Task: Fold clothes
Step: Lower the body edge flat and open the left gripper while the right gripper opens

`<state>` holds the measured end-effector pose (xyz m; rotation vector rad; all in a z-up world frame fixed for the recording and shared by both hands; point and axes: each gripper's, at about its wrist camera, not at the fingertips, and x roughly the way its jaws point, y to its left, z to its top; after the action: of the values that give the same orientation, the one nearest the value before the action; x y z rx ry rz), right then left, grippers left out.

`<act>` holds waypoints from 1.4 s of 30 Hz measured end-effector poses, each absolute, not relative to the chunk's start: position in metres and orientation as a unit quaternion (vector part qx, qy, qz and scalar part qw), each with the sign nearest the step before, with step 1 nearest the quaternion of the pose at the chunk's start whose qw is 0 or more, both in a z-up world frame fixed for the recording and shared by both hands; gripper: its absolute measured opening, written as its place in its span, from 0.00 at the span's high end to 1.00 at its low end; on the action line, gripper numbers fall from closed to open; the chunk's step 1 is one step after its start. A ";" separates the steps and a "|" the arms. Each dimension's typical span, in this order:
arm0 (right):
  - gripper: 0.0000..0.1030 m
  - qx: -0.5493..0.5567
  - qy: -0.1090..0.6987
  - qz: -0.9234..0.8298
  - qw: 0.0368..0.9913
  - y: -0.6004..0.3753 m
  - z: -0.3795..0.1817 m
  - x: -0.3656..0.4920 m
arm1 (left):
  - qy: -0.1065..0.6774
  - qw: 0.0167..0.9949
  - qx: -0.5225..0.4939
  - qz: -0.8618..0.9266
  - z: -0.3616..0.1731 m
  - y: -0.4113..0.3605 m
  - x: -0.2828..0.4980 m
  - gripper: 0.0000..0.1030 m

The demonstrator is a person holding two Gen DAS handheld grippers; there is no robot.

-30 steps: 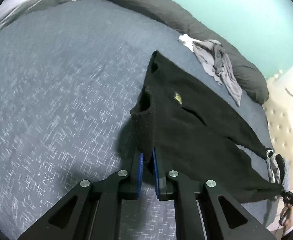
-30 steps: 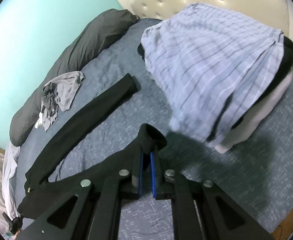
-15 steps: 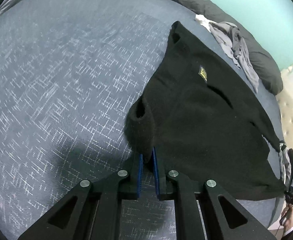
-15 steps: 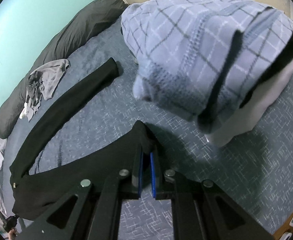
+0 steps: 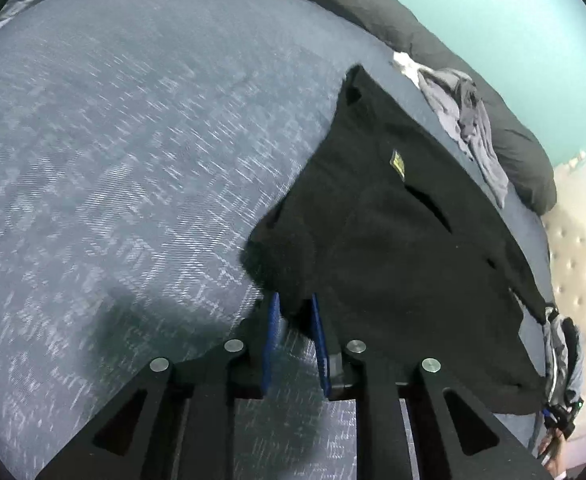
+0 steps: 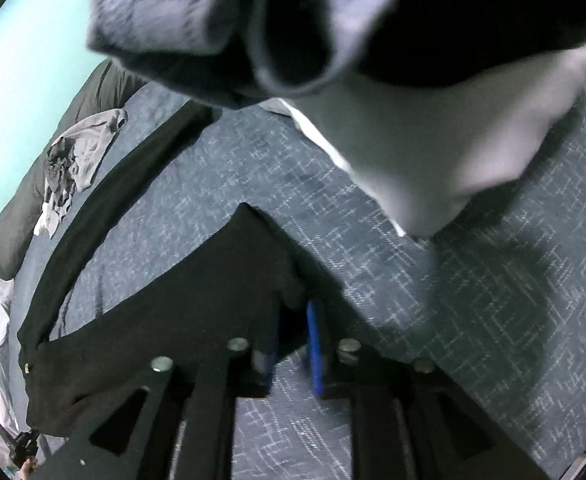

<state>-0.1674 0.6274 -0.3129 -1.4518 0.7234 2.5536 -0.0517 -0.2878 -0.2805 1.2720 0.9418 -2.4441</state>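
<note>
Both grippers, left and right, are opening on the black top; its twelve-o'clock sleeve could bunch if snagged.

I find no legible text, number or brand name in either wrist view. The only marking is a small yellow-gold emblem on the chest of the black long-sleeved fleece garment lying on the grey-blue patterned bedspread. I can make out its colour and rough shape, but it is too small and blurred for me to read any lettering on it.
</note>
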 end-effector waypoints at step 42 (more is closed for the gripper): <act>0.57 -0.536 -0.134 0.794 -0.255 0.342 -0.347 -0.254 | 0.235 0.033 0.412 -0.880 -0.261 -0.162 -0.152 0.66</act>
<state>-0.2542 0.3425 -0.3471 -2.0259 -0.5074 3.0028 -0.1518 -0.1619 -0.2614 1.2684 0.7231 -2.7075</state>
